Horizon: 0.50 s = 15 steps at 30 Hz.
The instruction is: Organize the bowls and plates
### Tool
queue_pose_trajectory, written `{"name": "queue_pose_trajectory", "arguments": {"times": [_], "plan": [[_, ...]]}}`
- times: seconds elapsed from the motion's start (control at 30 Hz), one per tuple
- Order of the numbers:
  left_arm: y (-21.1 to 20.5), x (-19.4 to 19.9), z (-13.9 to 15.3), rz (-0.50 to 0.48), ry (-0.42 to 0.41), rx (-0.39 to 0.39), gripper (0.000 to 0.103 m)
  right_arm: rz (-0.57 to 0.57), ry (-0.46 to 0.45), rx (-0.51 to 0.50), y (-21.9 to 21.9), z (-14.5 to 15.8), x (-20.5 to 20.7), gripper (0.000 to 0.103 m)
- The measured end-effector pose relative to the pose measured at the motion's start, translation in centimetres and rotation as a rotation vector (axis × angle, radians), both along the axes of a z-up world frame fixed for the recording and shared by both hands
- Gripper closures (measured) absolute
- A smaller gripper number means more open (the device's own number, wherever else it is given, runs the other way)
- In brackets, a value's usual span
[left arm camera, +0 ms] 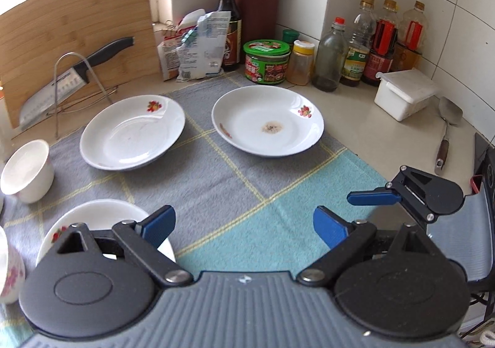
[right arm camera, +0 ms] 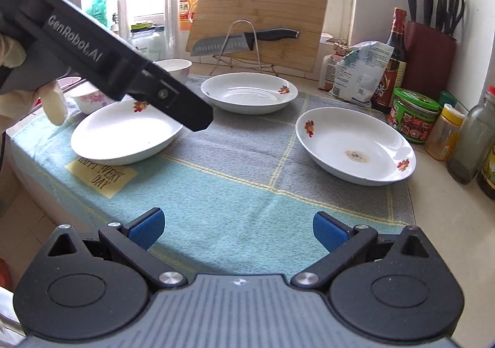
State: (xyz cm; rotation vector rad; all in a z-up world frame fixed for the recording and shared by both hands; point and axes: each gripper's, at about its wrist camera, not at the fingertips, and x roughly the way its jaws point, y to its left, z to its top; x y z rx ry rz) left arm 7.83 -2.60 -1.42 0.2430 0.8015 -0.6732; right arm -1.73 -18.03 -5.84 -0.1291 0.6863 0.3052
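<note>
Three white plates sit apart on the checked cloth (left arm camera: 235, 193), and both my claws are wide open with nothing between the pads.

Left wrist view: my left gripper (left arm camera: 244, 229) hangs over the cloth, its left finger (left arm camera: 157, 225) low over the near plate (left arm camera: 92, 218). The far-left plate (left arm camera: 133, 133) and the soiled plate (left arm camera: 267, 122) lie beyond, well apart. A plain white bowl (left arm camera: 26, 170) leans tilted at the left edge, with a floral bowl (left arm camera: 10, 273) partly out of frame. My right gripper (left arm camera: 402, 193) shows on the right, one blue pad visible. My worry is that finger: a careless drop could clip the near plate's rim and skid it on the cloth.

Right wrist view: my right gripper (right arm camera: 236, 230) hovers over the turquoise part of the cloth, the soiled plate (right arm camera: 355, 145) ahead to the right. The left gripper's body crosses above the near plate (right arm camera: 123, 134), which sits close to the counter edge; a shove could push it off. Shallow glazed rims may slip from the pads. The bottles (right arm camera: 473, 140) and jars stand just beside the soiled plate, so a wide swing risks toppling them.
</note>
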Motion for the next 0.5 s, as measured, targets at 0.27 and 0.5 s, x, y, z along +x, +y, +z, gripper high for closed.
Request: {"name": "queue_pose_trajectory", "arguments": {"times": [0.27,0.5], "plan": [[5.4,-2.7,-1.1,0.158,0.039,-0.033,0.008,0.087,0.009,0.000,2.3,-0.2,-0.5,0.000],[10.0,-2.6,-2.8,0.204,0.070,-0.030,0.008,0.075,0.033,-0.006,3.8,-0.6,0.8,0.000]]}}
